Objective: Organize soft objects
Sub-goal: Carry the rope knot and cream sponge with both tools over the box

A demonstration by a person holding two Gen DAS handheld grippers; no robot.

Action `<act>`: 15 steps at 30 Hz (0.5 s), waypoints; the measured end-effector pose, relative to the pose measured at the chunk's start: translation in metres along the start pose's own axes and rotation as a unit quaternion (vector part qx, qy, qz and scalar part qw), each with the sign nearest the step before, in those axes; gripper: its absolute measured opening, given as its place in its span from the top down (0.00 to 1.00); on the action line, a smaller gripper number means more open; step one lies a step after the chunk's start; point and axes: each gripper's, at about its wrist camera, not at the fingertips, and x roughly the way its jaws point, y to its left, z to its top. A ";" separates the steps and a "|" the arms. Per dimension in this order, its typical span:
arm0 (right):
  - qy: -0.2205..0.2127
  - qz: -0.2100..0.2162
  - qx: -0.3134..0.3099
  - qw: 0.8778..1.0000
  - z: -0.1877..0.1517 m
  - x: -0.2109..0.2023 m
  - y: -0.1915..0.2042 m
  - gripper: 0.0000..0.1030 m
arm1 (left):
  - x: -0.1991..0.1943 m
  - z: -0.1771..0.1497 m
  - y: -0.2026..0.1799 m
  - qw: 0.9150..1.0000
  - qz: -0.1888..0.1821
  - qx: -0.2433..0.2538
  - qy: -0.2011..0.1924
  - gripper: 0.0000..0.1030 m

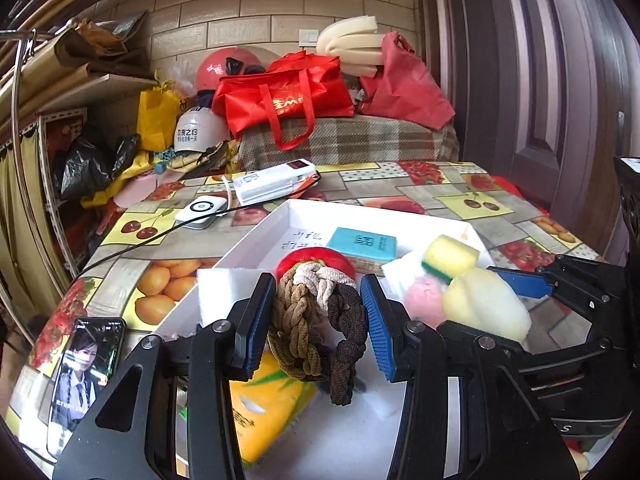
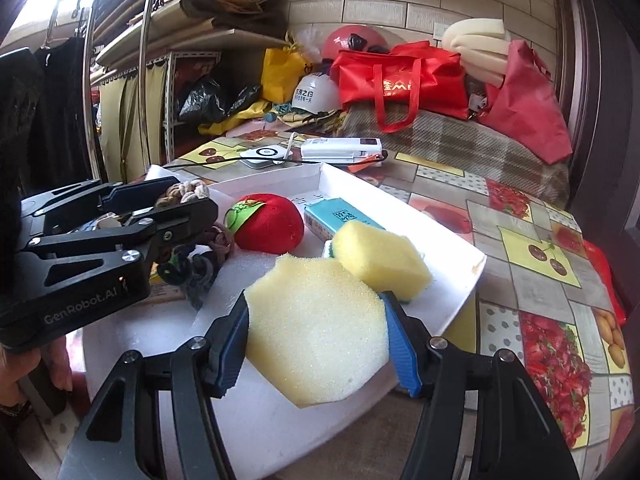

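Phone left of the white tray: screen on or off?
On. The phone lies flat on the table beside the tray, and its screen is lit, showing a picture of a person with text lines.

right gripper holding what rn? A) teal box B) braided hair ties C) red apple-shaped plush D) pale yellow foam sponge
D: the right gripper has its blue pads pressed on both sides of the pale yellow foam sponge, above the white tray.

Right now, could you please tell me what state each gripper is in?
Left gripper: closed on a bundle of braided brown and beige hair ties.
Right gripper: closed on a pale yellow foam sponge.
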 end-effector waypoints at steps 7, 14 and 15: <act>0.008 -0.015 0.030 0.999 0.011 0.020 -0.014 0.40 | 0.015 0.004 0.024 0.999 0.006 -0.042 0.018 0.57; 0.007 -0.024 0.048 0.999 0.019 0.032 -0.022 0.40 | 0.025 0.009 0.022 0.999 0.017 -0.023 0.017 0.57; 0.008 -0.025 0.047 0.999 0.020 0.032 -0.021 0.40 | 0.026 0.009 0.022 1.000 0.017 -0.021 0.017 0.57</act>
